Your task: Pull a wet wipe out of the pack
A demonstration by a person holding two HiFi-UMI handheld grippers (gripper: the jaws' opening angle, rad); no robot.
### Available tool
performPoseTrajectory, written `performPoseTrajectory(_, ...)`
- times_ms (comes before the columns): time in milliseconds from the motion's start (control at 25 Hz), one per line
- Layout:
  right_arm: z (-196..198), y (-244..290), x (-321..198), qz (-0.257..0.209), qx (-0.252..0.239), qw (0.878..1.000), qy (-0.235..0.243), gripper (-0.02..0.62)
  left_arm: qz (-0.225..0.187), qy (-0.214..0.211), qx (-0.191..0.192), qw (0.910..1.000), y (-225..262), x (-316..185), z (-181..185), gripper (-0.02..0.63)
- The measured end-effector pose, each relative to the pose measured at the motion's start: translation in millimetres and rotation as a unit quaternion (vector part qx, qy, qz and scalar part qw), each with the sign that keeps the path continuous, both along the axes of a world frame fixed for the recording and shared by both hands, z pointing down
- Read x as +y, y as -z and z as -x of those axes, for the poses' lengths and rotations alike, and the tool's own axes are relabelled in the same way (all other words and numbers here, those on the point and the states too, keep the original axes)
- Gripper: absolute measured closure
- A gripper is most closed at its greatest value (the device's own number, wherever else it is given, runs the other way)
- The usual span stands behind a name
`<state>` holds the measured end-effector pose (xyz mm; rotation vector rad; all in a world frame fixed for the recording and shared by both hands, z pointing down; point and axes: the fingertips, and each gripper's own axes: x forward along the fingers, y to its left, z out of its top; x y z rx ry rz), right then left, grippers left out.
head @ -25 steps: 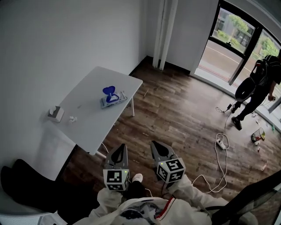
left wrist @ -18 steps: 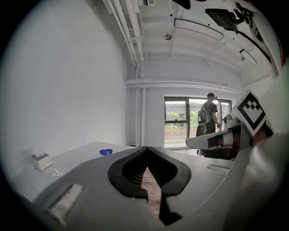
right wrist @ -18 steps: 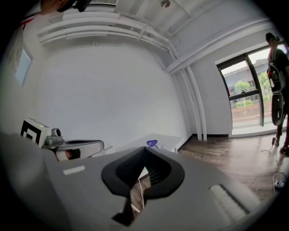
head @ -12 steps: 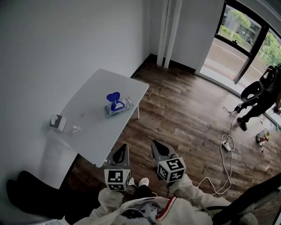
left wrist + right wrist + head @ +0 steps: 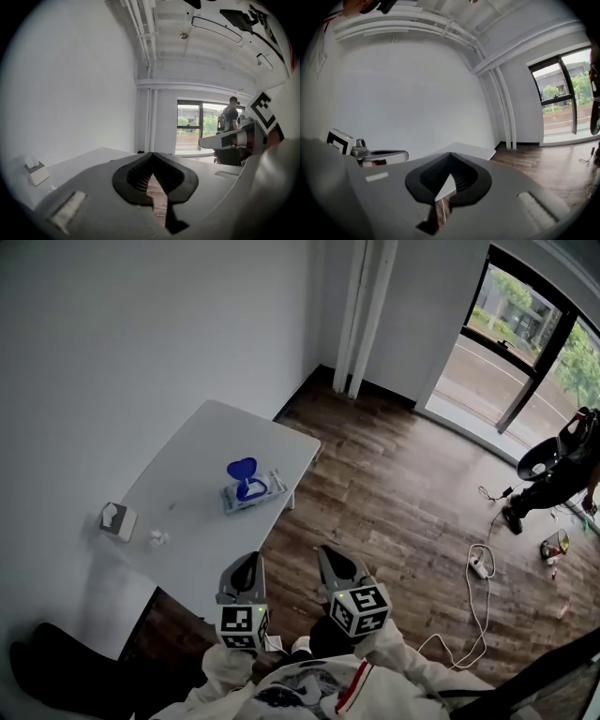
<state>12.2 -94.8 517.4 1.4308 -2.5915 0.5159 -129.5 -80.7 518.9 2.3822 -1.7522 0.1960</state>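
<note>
The wet wipe pack (image 5: 253,493) lies flat on the white table (image 5: 197,456), its blue lid (image 5: 242,469) standing open. Both grippers are held side by side over the wooden floor, short of the table's near corner and apart from the pack. My left gripper (image 5: 246,560) is shut with nothing in it; in the left gripper view its tips (image 5: 152,158) meet. My right gripper (image 5: 329,553) is shut and empty too, with its tips (image 5: 451,157) closed. The pack is hidden in both gripper views.
A small tissue box (image 5: 118,519) and a crumpled white scrap (image 5: 157,537) sit at the table's left end. A black chair (image 5: 66,667) stands at the bottom left. A power strip and cable (image 5: 479,567) lie on the floor at the right, near a person (image 5: 561,465) by the window.
Both grippers have moved forward towards the table, still shut. The table and pack sit lower and nearer in the head view. The person by the window has shifted right.
</note>
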Motion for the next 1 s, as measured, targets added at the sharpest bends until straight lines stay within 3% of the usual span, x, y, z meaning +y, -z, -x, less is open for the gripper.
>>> performPoseTrajectory(320,5,-6,-53,0.003,-0.002,1.000,0.013,0.591,0.011,0.014,0.002,0.9998,-10,-39,2,0.601)
performPoseTrajectory(640,14,-11,-127,0.002,-0.008,0.999,0.048,0.591,0.021,0.056,-0.002,0.9982,-20,-97,11,0.601)
performPoseTrajectory(1000,25,-22,-214,0.030,-0.007,0.994,0.102,0.591,0.043,0.112,-0.009,0.9927,-26,-170,16,0.601)
